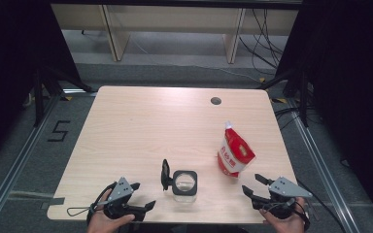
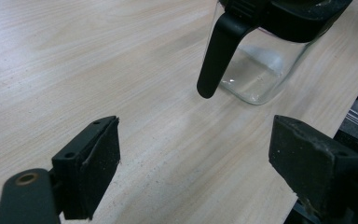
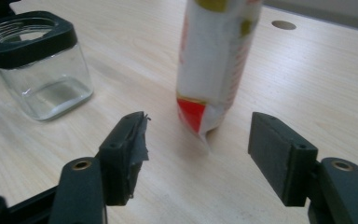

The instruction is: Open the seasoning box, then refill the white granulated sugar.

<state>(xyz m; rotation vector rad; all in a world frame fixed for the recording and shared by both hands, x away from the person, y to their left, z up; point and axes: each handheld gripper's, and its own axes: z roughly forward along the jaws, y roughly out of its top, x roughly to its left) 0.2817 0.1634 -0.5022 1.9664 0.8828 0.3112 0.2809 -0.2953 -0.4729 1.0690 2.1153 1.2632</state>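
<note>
The left gripper (image 1: 143,195) sat wide open and empty near the table's (image 1: 141,121) front edge, just left of the square glass jar (image 1: 185,187), whose black hinged lid (image 1: 165,174) stood flipped up on the side facing it. The right gripper (image 1: 253,185) was also spread with nothing between its pads, pointed at the red-and-white spouted pouch (image 1: 234,152) standing upright just ahead. I judged the pouch the risk: soft and tall, it could topple or buckle under a low or off-centre pinch, and the jar stood close to the table edge.
</note>
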